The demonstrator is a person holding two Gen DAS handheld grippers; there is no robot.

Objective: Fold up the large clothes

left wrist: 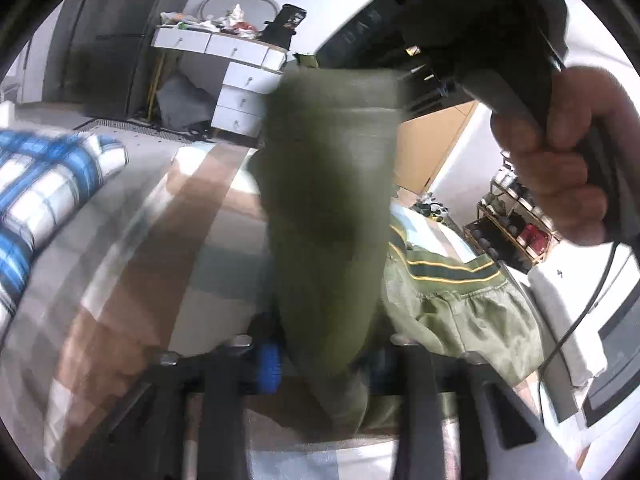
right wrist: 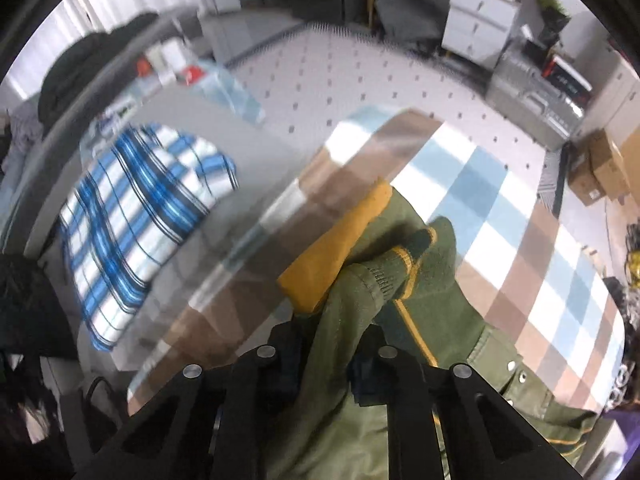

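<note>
A: Bedroom setting is noted: a bed covered by a checked blanket (right wrist: 500, 216) in brown, white and pale blue carries the work, with a dotted floor mat beyond its far edge. Which step is in hand?

B: A lift-and-carry phase of a fold is judged to be under way. The green jacket (right wrist: 360, 320) is raised off the bed near the blanket's near edge. The right gripper (right wrist: 326, 360) has its fingers clamped on a bunch of green fabric beside the yellow lining. The left gripper (left wrist: 324, 360) has its fingers closed on a hanging sleeve-like length (left wrist: 328, 184), which is motion-blurred.

A: What does the next move call for?

B: It is judged that the held parts must be laid flat on the blanket, edges aligned, before release. The striped hem (left wrist: 444, 272) is seen bunched, so smoothing is likely required.

A: Containers?

B: A white drawer unit (left wrist: 240, 96) is seen with all drawers shut; contents cannot be told. A cardboard box (right wrist: 600, 172) stands on the floor, its contents hidden. A folded blue plaid shirt (right wrist: 136, 220) rests at the bed's left edge.
</note>
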